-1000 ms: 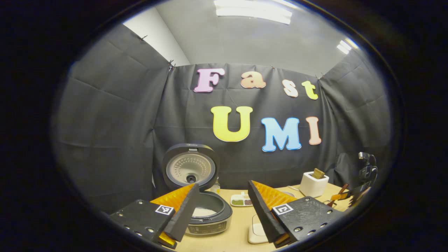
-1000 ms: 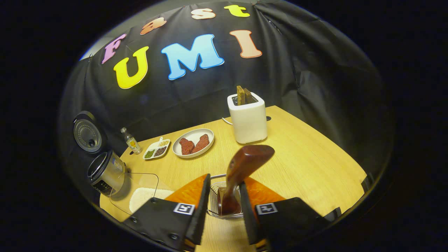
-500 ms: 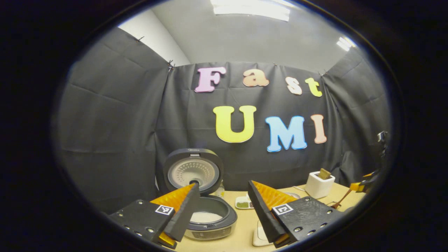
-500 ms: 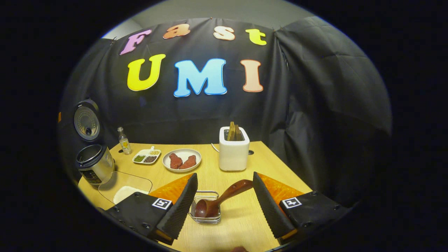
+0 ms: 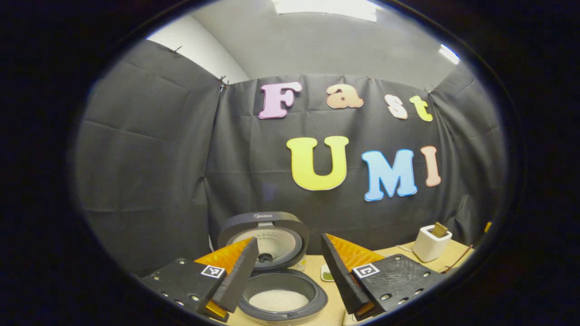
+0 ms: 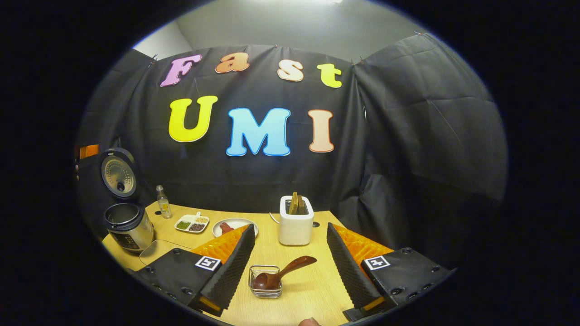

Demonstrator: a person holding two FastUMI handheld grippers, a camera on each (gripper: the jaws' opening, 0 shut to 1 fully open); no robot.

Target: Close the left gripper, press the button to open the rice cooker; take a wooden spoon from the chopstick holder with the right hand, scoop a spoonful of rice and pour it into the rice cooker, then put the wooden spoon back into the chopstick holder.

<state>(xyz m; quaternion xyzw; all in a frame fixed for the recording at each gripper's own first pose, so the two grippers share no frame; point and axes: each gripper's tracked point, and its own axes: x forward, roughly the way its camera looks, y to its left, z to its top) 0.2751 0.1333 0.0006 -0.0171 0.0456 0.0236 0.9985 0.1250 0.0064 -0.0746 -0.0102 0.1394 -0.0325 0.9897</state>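
With the wooden spoon [image 6: 278,275] resting bowl-down in the chopstick holder [image 6: 265,281], the wide-open right gripper [image 6: 290,267] should back away from the holder without nudging the handle.

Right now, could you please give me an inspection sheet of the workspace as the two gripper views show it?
Surface: wooden table, bare around the holder.
Job's things: rice cooker open, lid up, white rice in its pot; wooden spoon resting bowl-down in the wire chopstick holder, handle leaning right; clear rice tray partly hidden.
Clutter: white toaster with toast, plate, divided dish, small bottle.
Grippers: left gripper open above the cooker; right gripper open, clear of the spoon.
Cables: a white cord beside the toaster.
Surroundings: black cloth wall, ceiling light.
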